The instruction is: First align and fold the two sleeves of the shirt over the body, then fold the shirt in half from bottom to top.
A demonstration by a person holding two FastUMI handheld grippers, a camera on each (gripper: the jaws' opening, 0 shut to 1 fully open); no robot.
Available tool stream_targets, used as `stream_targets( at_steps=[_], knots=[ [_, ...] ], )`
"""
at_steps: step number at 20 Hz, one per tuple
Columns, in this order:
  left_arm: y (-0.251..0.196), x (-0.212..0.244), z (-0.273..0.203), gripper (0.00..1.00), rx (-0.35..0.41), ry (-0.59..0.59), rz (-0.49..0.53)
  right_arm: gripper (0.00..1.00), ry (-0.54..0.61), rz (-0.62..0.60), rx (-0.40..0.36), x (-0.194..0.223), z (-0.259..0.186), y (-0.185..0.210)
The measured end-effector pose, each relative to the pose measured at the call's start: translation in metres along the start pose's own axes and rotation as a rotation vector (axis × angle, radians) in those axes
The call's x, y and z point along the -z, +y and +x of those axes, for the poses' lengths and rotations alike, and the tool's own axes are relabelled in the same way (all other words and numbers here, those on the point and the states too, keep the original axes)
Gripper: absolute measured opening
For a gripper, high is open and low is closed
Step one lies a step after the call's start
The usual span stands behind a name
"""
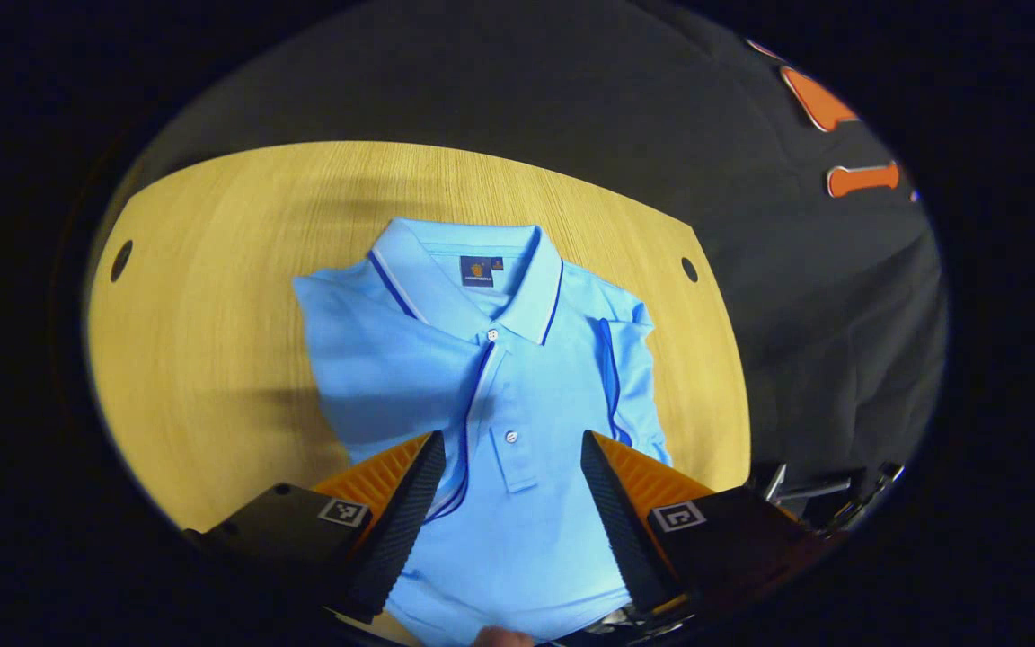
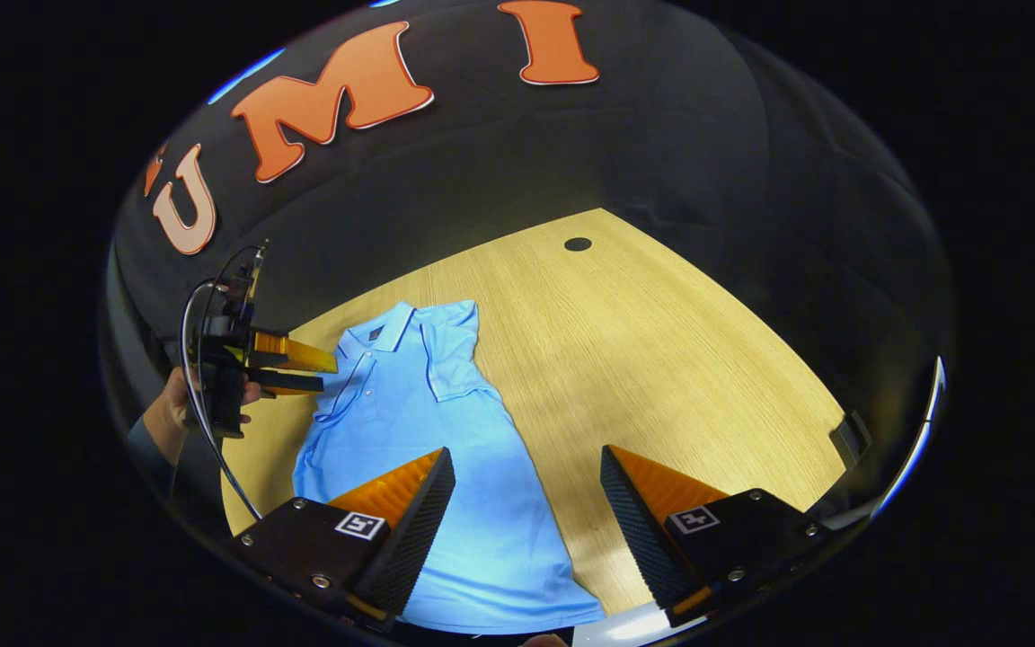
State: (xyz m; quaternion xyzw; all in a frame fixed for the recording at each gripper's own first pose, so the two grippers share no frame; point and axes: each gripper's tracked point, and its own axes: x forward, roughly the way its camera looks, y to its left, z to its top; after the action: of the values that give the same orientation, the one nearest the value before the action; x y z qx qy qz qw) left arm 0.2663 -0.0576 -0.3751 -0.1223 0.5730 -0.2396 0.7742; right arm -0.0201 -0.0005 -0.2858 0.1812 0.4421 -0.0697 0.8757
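A light blue polo shirt (image 1: 482, 377) lies flat on the wooden table (image 1: 203, 296), collar away from me, with both short sleeves folded in over the body. My left gripper (image 1: 513, 445) hovers open above the shirt's chest, fingers to either side of the button placket, holding nothing. In the right gripper view the same shirt (image 2: 428, 422) stretches from its collar down to its hem near me. My right gripper (image 2: 526, 463) stands open above the shirt's lower right edge, nothing between its fingers. The left gripper (image 2: 315, 373), held by a hand, hangs farther off over the shirt's left shoulder.
Round cable holes (image 1: 689, 269) (image 2: 578, 243) sit in the tabletop near its far corners. Bare wood (image 2: 661, 359) spreads to the right of the shirt. The black cloth wall rises behind the table. A dark stand with cables (image 1: 827, 499) shows at the right edge.
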Motion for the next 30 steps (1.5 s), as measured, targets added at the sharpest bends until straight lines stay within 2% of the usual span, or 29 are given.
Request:
stream_targets(
  at_steps=[2, 3, 6, 10, 15, 18, 23, 27, 30],
  knots=[
    [0.005, 0.006, -0.014, 0.96, -0.043, -0.033, 0.062, 0.99, -0.002, -0.009, -0.009, -0.001, -0.001, 0.006],
    [0.007, 0.009, -0.023, 1.0, -0.063, -0.053, 0.084, 0.99, -0.001, -0.016, -0.016, 0.0, 0.0, 0.009],
    [0.011, 0.027, -0.049, 1.0, -0.11, -0.106, 0.115, 0.99, 0.026, -0.064, -0.047, 0.006, 0.003, 0.018],
    [0.017, 0.065, -0.082, 1.0, -0.147, -0.155, 0.071, 0.99, 0.077, -0.148, -0.074, 0.025, 0.005, 0.017],
    [0.038, 0.121, -0.11, 1.0, -0.236, -0.183, 0.031, 0.99, 0.139, -0.224, -0.11, 0.051, 0.001, 0.01],
    [0.048, 0.163, -0.117, 1.0, -0.278, -0.161, -0.008, 0.99, 0.174, -0.243, -0.119, 0.066, 0.0, 0.003],
    [0.051, 0.224, -0.122, 1.0, -0.287, -0.114, -0.108, 0.99, 0.226, -0.295, -0.125, 0.091, -0.006, -0.006],
    [0.055, 0.264, -0.126, 1.0, -0.316, -0.079, -0.119, 0.99, 0.27, -0.302, -0.149, 0.118, -0.011, -0.005],
    [0.055, 0.297, -0.122, 1.0, -0.341, -0.044, -0.111, 0.99, 0.324, -0.314, -0.139, 0.146, -0.014, -0.015]
  ],
)
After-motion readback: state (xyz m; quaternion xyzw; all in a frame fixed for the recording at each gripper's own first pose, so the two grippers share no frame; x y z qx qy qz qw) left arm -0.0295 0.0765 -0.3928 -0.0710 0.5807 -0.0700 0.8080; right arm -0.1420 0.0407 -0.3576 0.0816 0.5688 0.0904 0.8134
